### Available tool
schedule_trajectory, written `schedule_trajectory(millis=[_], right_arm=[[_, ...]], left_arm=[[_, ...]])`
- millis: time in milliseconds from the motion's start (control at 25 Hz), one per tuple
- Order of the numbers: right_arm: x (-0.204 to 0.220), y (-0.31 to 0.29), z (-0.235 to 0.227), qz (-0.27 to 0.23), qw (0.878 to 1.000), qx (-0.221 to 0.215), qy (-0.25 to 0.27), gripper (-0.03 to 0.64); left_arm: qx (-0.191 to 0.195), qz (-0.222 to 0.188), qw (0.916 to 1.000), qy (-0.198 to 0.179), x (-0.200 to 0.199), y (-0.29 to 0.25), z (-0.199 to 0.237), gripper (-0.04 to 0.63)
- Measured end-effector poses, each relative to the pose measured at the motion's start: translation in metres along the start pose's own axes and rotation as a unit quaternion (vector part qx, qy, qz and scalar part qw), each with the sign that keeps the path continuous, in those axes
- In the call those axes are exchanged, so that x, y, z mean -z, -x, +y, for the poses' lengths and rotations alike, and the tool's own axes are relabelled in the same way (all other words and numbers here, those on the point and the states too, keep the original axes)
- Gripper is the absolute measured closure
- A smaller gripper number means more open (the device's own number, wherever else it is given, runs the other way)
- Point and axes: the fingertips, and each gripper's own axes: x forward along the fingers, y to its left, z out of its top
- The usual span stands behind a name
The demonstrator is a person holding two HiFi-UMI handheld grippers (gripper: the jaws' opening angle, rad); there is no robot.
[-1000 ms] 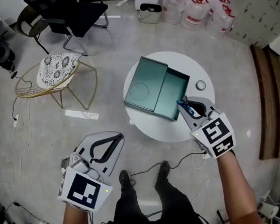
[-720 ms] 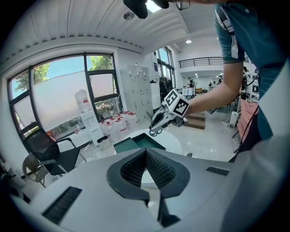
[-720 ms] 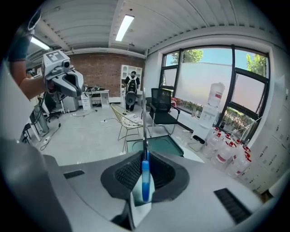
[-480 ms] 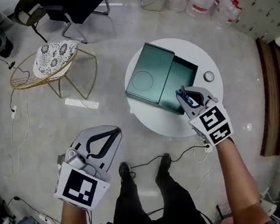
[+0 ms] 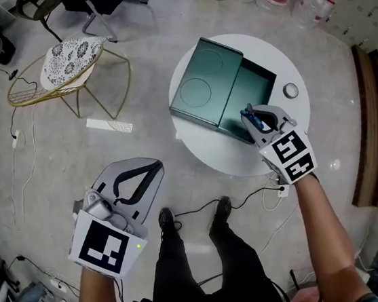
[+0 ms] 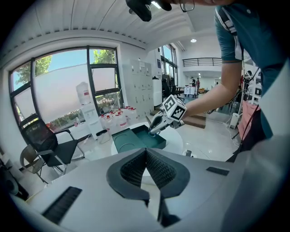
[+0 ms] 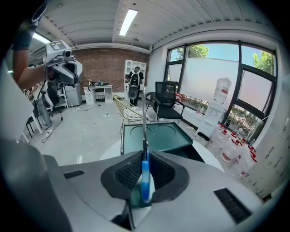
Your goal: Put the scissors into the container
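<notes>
While clamped narrow on the scissors (image 7: 145, 176), reaching out over the round white surface (image 5: 234, 158) with the right tongs (image 5: 256, 119). Seen edge-on along those tongs: a blue plastic handle seated deep between the dark ribbed pads, and thin grey metal blades closed together and sticking straight out past the tips. Held in the air rather than lying on anything, with the blades aimed over the near rim of the box just ahead. In front of the right tongs, sitting on the surface, a dark green rectangular container (image 5: 262, 76). Over part of it, a flat green lid (image 5: 205, 83) pressed with two circles, slid aside toward the left tongs' side. Nearest the scissors' tip, the open part, showing plain green walls and floor. Cannot tell whether the tip is already inside the opening or just above the rim. Just to the right of the right tongs, a small round grey thing (image 5: 291, 90) on the surface beside the container. Well apart from all this, off the surface and low over the floor, the left tongs (image 6: 146, 152), with pads brought together at the tips and nothing between them.
</notes>
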Motion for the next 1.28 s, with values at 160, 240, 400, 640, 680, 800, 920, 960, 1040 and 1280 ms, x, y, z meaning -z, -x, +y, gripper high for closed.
schedule_trajectory(millis=[160, 240, 400, 640, 680, 800, 920, 960, 1040, 1280], right_arm=[[0.017, -0.013, -0.003, 0.005, 1.0, -0.002, 0.007, 0.555], [0.023, -0.018, -0.003, 0.006, 1.0, -0.004, 0.012, 0.557], [0.03, -0.025, 0.001, 0.009, 1.0, -0.009, 0.022, 0.555], [0.04, -0.035, 0.005, 0.013, 0.999, -0.009, 0.038, 0.555], [0.043, -0.035, 0.005, 0.015, 0.999, -0.01, 0.042, 0.555], [0.048, -0.035, -0.002, 0.023, 0.998, -0.008, 0.065, 0.555], [0.056, -0.04, -0.003, 0.031, 0.995, 0.001, 0.094, 0.555], [0.06, -0.044, 0.0, 0.034, 0.994, 0.003, 0.101, 0.555], [0.066, -0.053, 0.007, 0.04, 0.993, 0.007, 0.114, 0.555], [0.076, -0.074, 0.008, 0.059, 0.987, 0.013, 0.147, 0.555]], left_arm=[[0.003, 0.005, 1.0, 0.005, 0.013, -0.011, -0.005, 0.577], [0.004, 0.006, 0.9999, 0.008, 0.016, -0.015, -0.008, 0.578], [0.007, 0.009, 0.9999, 0.011, 0.023, -0.018, -0.013, 0.577], [0.004, 0.009, 0.9999, 0.014, 0.031, -0.022, -0.015, 0.577], [0.003, 0.01, 0.9998, 0.016, 0.03, -0.023, -0.016, 0.577], [-0.003, 0.007, 0.9996, 0.028, 0.025, -0.028, -0.017, 0.578], [-0.003, 0.008, 0.9994, 0.032, 0.032, -0.032, -0.02, 0.577], [-0.001, 0.01, 0.9994, 0.032, 0.038, -0.033, -0.022, 0.577], [0.001, 0.013, 0.9995, 0.03, 0.05, -0.033, -0.024, 0.577], [0.003, 0.014, 0.9992, 0.038, 0.063, -0.04, -0.02, 0.577]])
